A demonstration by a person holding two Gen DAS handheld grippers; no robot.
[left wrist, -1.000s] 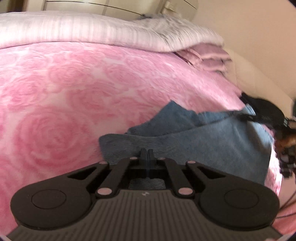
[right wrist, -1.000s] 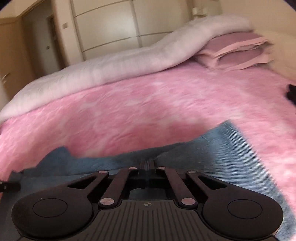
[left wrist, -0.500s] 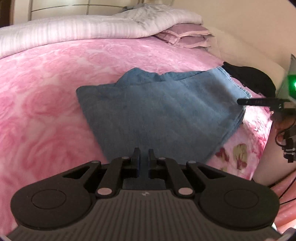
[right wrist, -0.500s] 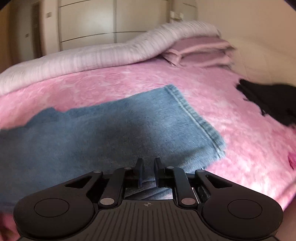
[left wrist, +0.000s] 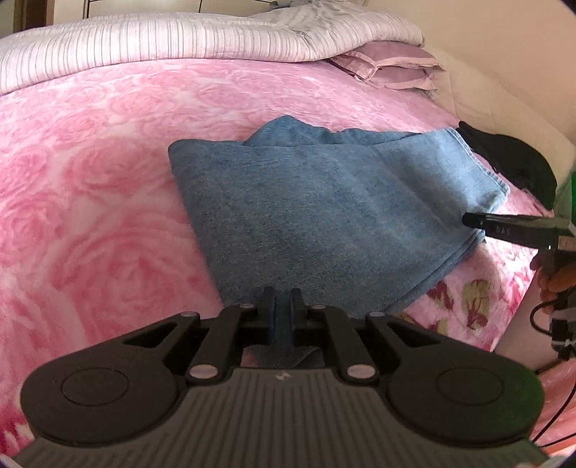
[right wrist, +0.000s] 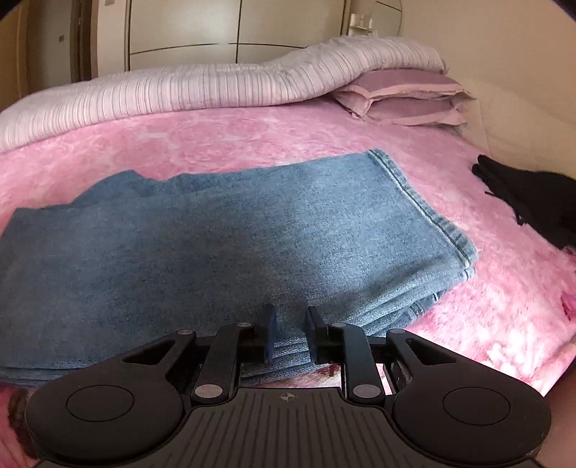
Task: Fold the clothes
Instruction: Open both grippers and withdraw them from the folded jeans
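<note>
Blue denim jeans lie folded into a flat, layered rectangle (stitched hem at the right end) on the pink rose-patterned bed.

The black garment runs off the right wrist picture's right edge. The jeans' near edge hides behind the gripper body (left corner cropped too). The wardrobe is cut off above.
</note>
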